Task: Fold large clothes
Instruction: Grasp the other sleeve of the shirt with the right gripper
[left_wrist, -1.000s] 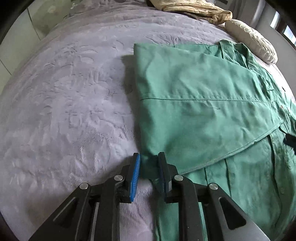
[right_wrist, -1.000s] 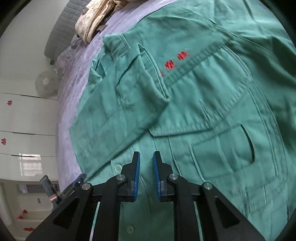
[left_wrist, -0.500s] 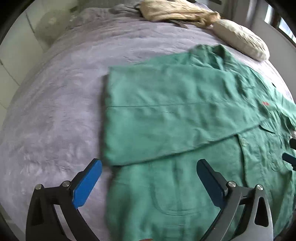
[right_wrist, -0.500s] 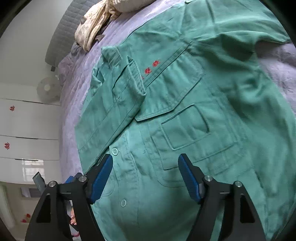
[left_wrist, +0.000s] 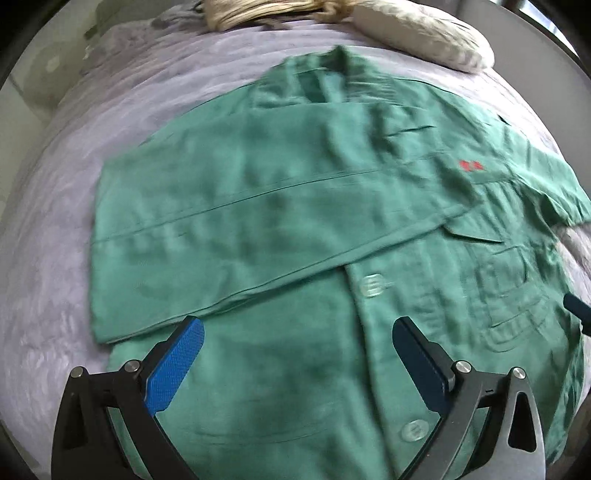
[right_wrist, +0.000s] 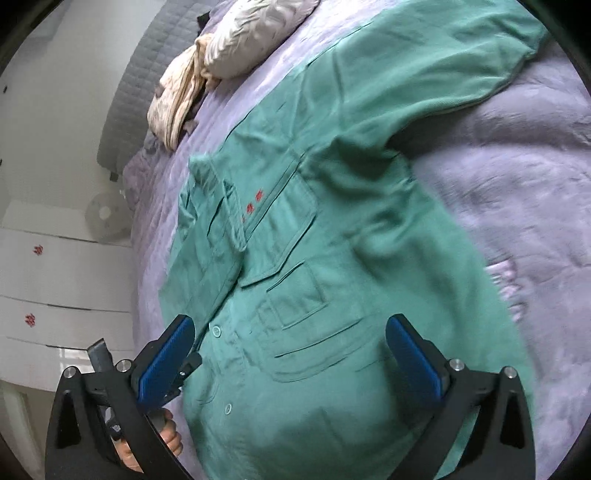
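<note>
Lilac bedspread (left_wrist: 55, 258) under green jacket (left_wrist: 295, 221) — left fingers (left_wrist: 177, 362) wide, right fingers (right_wrist: 166, 358) opening, empty.

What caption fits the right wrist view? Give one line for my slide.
Open right gripper above green jacket on purple bedspread, one sleeve still unfolded.

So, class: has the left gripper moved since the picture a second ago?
Yes. The left gripper, then pinching the folded sleeve's corner, has let go and pulled back from the pillow.

The left claw (left_wrist: 297, 341) hangs wide apart above the green jacket (left_wrist: 295, 206), one sleeve (left_wrist: 240, 236) folded across its front.
</note>
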